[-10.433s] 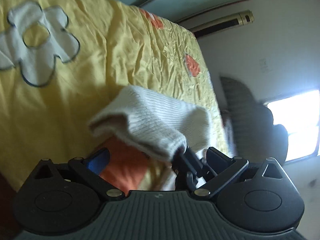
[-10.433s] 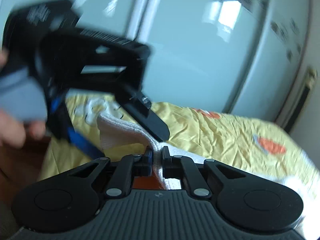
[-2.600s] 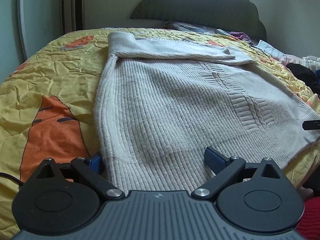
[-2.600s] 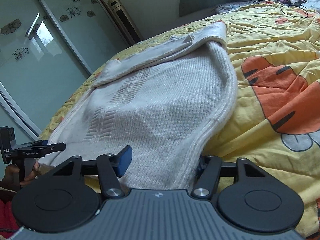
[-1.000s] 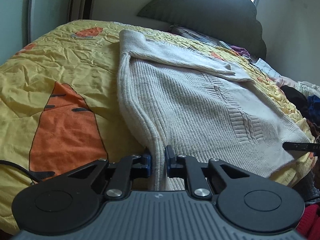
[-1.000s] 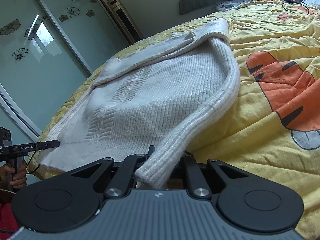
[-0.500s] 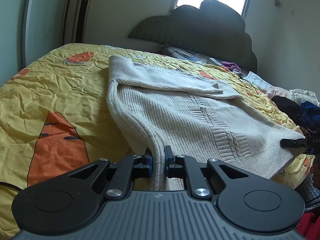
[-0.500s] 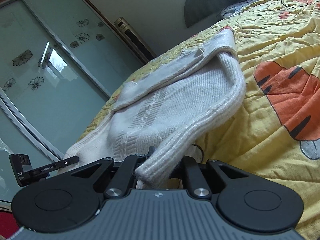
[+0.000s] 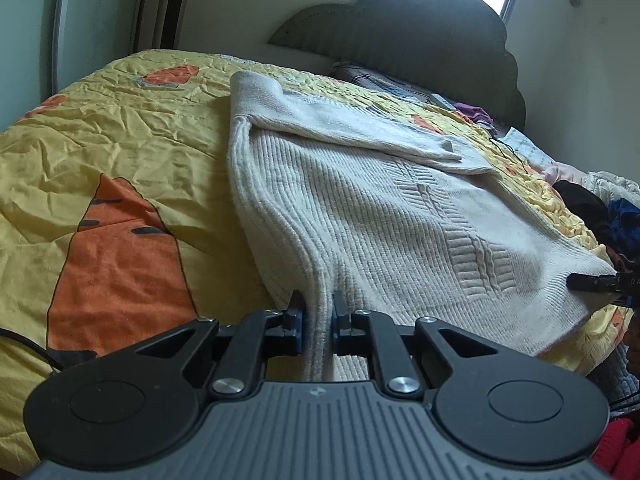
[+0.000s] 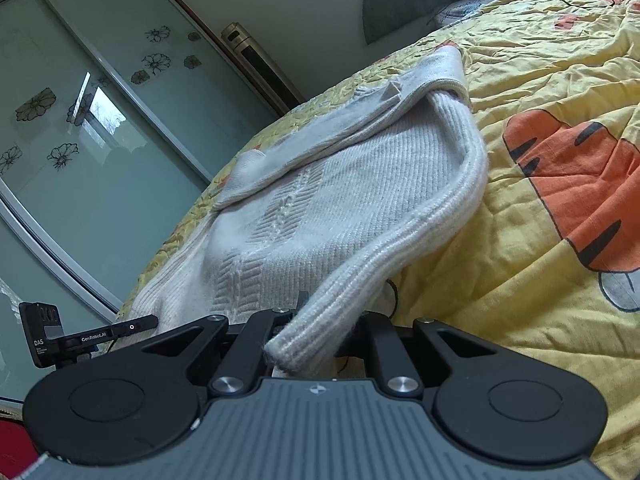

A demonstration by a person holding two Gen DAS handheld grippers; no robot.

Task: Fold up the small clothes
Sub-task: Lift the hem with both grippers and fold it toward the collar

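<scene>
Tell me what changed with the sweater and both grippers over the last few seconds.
Both grippers, open at the near hem before, have closed on it: the left gripper on one bottom corner of the white sweater, the right gripper on the other, and both lifted the hem slightly. The far part, sleeves folded across, stayed flat on the yellow bedspread.

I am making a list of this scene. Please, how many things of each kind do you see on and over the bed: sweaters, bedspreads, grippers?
Cream knitted sweater: 1
Yellow bedspread with orange carrot prints: 1
Grippers, each shut on the sweater's near edge: 2, the left gripper and the right gripper
Total: 4
</scene>
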